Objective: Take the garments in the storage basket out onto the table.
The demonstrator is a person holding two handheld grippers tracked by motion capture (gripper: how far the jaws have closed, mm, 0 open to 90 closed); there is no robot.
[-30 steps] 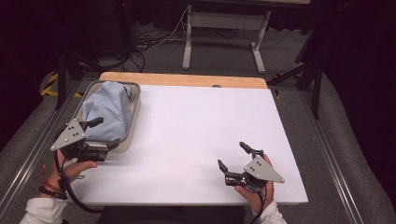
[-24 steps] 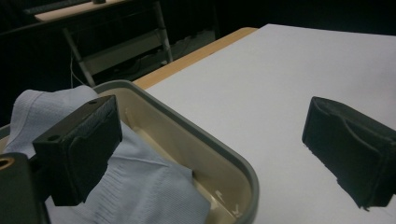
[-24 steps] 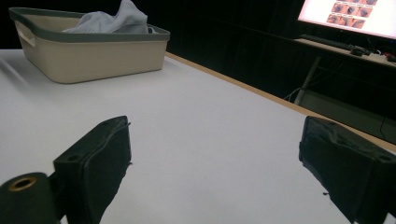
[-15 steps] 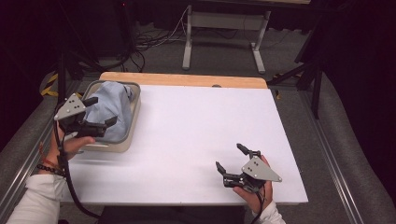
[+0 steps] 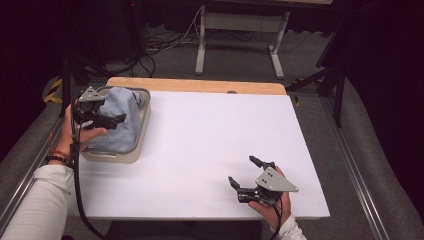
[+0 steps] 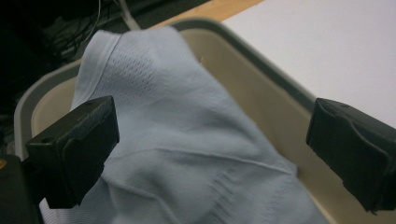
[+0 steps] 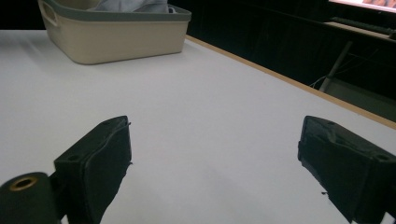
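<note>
Work in hand looks like getting the light blue garment (image 5: 118, 120) out of the beige bin (image 5: 131, 154). The cloth is heaped in the bin w/ its top bulging above the grey rim, so there's a raised fold to pinch w/o reaching deep; prob why the left gripper (image 5: 114, 121) comes in from above & from the bin's outer side, tilted down over the heap.

Left gripper: jaws wide apart, nothing between them yet. In the left gripper view the garment (image 6: 187, 154) lies right ahead & below the jaws, spanning the whole gap; a ribbed hem sits further ahead, toward the far rim of the bin (image 6: 261, 51). Can't tell if the pads (image 6: 77, 149) touch the fabric or hang just above it; looks v. close. White table beyond the bin wall, off past the other jaw.

Right gripper (image 5: 248, 173): parked low over the bare white table (image 5: 215, 135) near the person's edge, well apart from the bin, jaws fully spread, holding nothing. Seems kept back to leave the left side room, ready to take a second corner of the cloth once it's up. From its own view the bin (image 7: 116, 39) is far ahead & a bit to the side of its jaws, w/ a bit of garment (image 7: 135, 5) showing over the rim
</note>
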